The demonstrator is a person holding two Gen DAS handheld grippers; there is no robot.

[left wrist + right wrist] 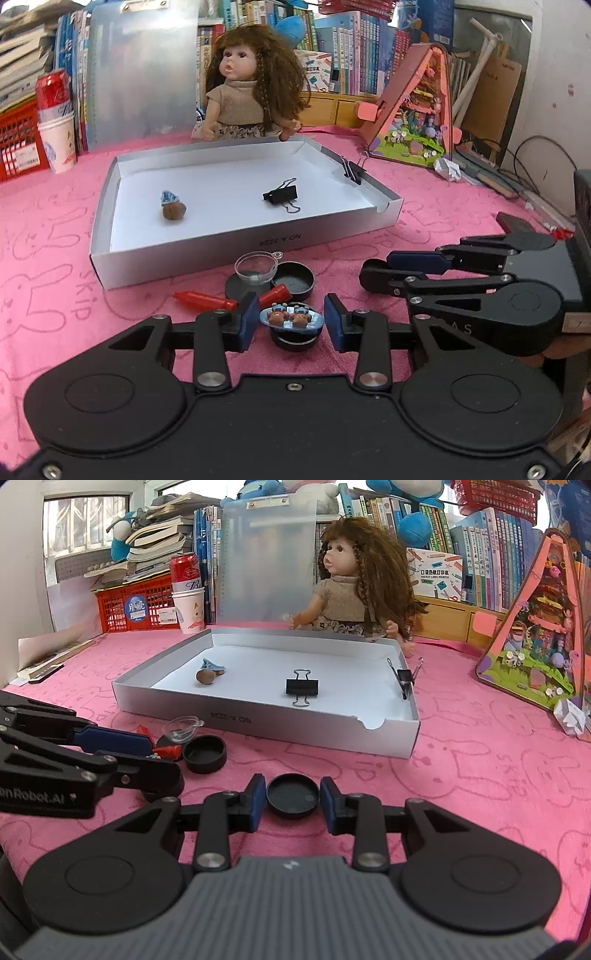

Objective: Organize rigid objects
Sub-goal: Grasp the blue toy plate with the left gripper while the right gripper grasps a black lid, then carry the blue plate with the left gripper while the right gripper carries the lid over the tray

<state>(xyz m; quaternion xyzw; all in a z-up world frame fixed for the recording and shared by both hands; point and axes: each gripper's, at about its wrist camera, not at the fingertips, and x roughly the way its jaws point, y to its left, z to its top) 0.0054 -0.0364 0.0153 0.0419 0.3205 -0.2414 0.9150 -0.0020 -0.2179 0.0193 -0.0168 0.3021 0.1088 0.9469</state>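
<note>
Between the blue pads of the left gripper (290, 322) sits a small round piece with two bear figures (291, 318) on a black base. The jaws stand moderately open, a little wider than this piece, and a thin gap shows on each side, so the pads are not pressing it. Just ahead of the left gripper lie a red crayon-like stick (205, 300), a clear plastic cup (257, 267) and a shallow black round lid (295, 280), all close together on the pink cloth (55, 258).

Over at the right gripper (293, 802), the jaws are open by a similar amount, and a second black round lid (293, 795) lies flat between the pads. The pads stand just beside its rim; I cannot tell if they touch it. To the left of the right gripper is the same first lid (205, 754), and the left gripper comes in from that side.

Beyond both grippers rests the open grey cardboard tray (266, 722). Inside it are a black binder clip (302, 686), lying on the white floor, and a brown nut-like piece with a blue cap (208, 672), further left. Another binder clip (404, 681) is clamped on the tray's right wall. Behind the tray sits a doll (354, 587).
</note>
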